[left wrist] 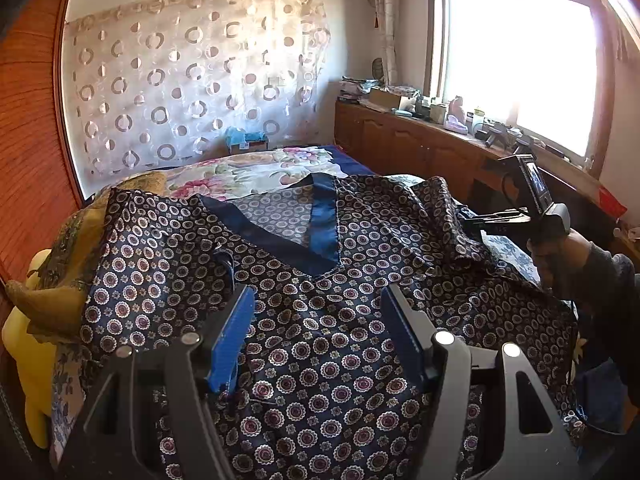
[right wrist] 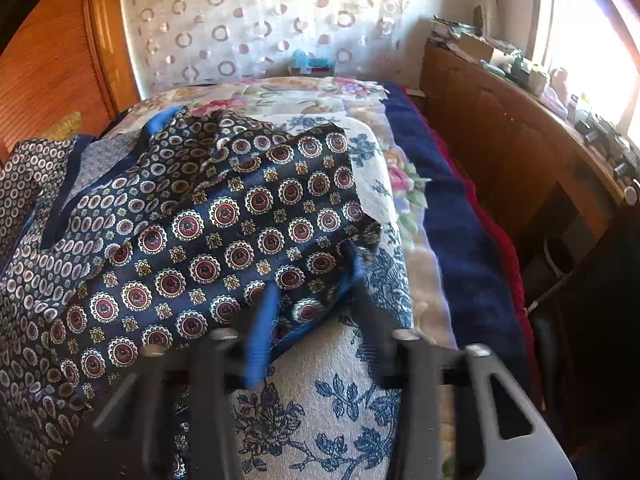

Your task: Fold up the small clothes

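Note:
A navy satin top with round medallions and a blue V-neck band lies spread across the bed, neckline away from me. My left gripper hovers low over its chest area, jaws wide apart and nothing pinched. The top's right sleeve is bunched on a blue-flowered quilt. My right gripper is blurred at the sleeve's hem, with the hem's edge lying between its fingers; the pads stand apart. A person's hand holds that gripper at the right edge of the left wrist view.
The bed carries layered floral quilts and a dark blue blanket along its right side. A wooden cabinet with clutter runs under the bright window. A yellow object and ochre cloth sit at the left; a patterned curtain hangs behind.

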The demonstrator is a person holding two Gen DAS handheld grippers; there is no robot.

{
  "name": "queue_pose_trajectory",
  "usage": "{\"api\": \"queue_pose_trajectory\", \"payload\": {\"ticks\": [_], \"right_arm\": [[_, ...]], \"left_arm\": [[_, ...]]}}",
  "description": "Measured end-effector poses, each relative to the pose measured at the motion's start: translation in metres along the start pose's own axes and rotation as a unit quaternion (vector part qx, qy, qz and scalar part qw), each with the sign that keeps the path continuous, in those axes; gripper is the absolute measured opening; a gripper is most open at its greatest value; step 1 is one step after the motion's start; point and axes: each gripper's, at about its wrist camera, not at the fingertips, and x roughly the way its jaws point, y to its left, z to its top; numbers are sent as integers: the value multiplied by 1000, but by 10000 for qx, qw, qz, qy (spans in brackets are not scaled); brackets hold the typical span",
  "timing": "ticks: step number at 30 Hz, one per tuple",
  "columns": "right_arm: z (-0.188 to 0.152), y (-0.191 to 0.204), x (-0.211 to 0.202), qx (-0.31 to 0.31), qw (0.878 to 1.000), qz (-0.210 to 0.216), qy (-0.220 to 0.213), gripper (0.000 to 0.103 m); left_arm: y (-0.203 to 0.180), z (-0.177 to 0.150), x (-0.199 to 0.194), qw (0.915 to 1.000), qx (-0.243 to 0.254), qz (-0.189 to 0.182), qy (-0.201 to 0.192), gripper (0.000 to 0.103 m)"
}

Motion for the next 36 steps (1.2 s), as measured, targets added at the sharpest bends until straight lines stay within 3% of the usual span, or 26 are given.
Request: {"api": "queue_pose_trajectory", "payload": {"ticks": [1,2,4,9,18,19,21,22,27,36], "right_arm": [[1,2,0,-39,10000,66,6,8],[2,4,1,-74,9998,174,27,4],[5,10,-1,-163,9995,266,36,4],[26,37,-32,-416,9962,606,-471,3],[72,116,-55,-1116,9820,1182,-965,4],[76,125,-56,-1193,9794,1292,-997,7],[77,138,-55,-1309,9780,1271,-1006,37],[78,142,-55,-1325,9778,1243,-1042,57],[72,136,-54,-1172,9786,1338,-1033,58],[52,95,-25,-705,9937,739,-460,58]], "left_arm": [[1,-1,-1,10000,-7,9,-4,66],[2,-1,-1,10000,-14,19,-3,66],[6,-1,-1,10000,-48,42,-12,66],[17,0,-2,9998,-184,109,-44,66],[34,-6,-2,9991,-354,235,-55,66],[36,-6,-3,9990,-359,244,-56,66],[38,-7,-3,9990,-370,264,-58,66],[40,-8,-4,9989,-378,272,-64,66],[49,-11,-5,9984,-486,290,-78,66],[51,-14,-1,9982,-514,290,-53,66]]}}
